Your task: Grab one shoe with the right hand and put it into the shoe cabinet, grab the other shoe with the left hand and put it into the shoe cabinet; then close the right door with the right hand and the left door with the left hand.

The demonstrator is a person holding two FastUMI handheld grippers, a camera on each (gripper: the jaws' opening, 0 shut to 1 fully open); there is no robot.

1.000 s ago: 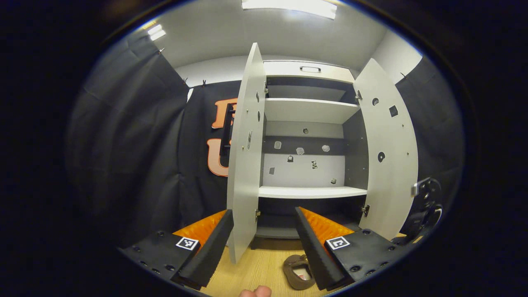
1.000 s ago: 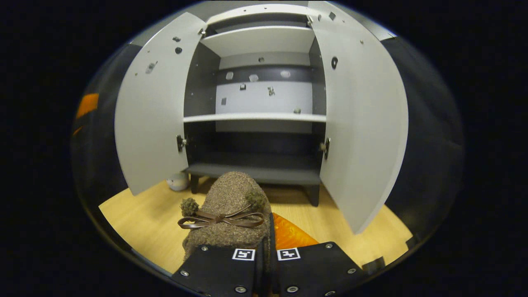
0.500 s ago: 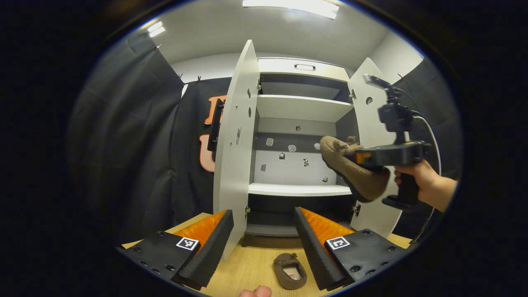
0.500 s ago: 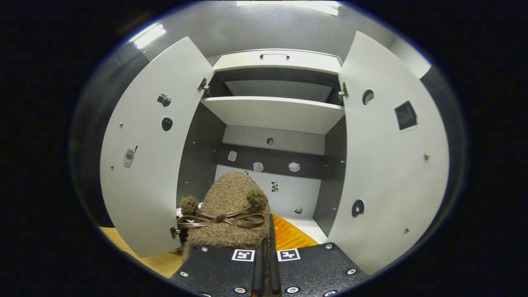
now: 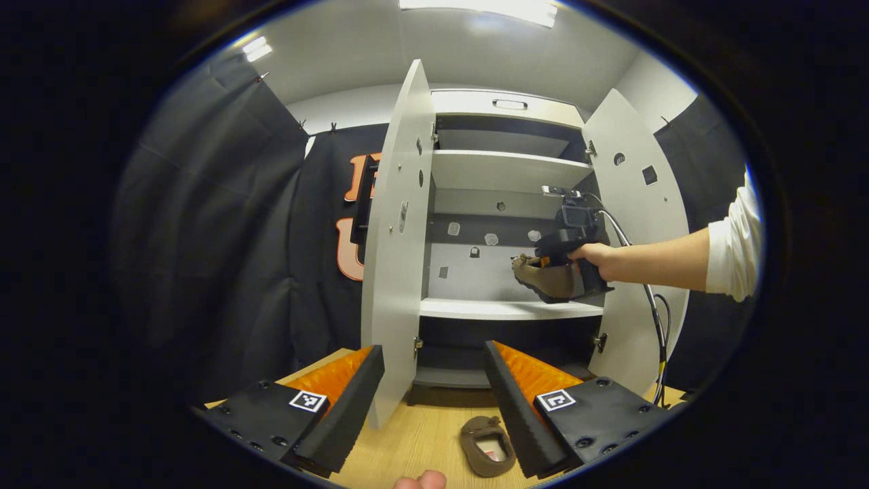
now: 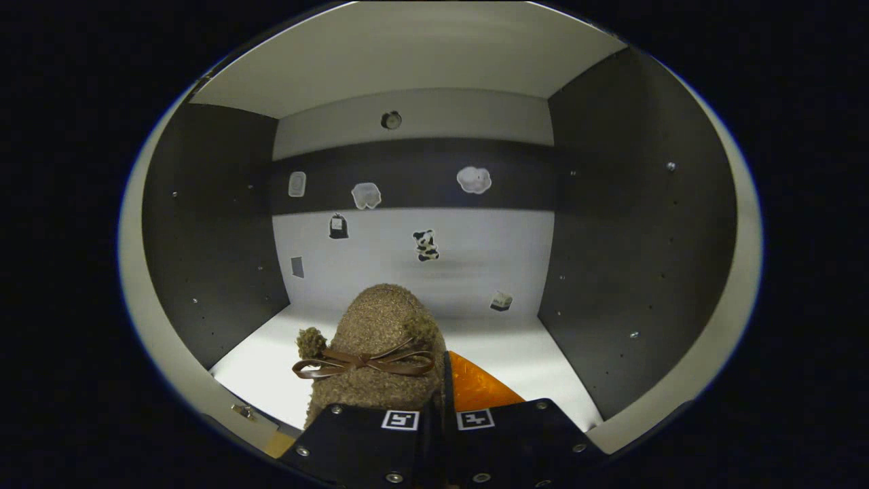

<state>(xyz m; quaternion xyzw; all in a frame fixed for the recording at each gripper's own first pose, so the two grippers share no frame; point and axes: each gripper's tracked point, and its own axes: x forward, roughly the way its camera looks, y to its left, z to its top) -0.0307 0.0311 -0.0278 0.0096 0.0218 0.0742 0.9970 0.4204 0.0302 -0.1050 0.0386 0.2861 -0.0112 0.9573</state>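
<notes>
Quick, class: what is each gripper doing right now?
Left gripper: open, holding nothing.
Right gripper: closed on the brown shoe, inside the cabinet.

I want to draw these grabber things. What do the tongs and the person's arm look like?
The left tongs have two wedge-shaped fingers on black plates with screws and small square black-and-white markers. The right tongs are a black block with a pistol handle, a small box on top and a dangling cable. The arm wears a white sleeve.

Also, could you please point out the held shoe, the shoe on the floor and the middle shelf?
held shoe [image 6: 380, 326]: right gripper view, on its fuzzy toe.
shoe on the floor [image 5: 483, 445]: left gripper view, on its opening.
middle shelf [image 5: 502, 309]: left gripper view, on its front edge.
</notes>
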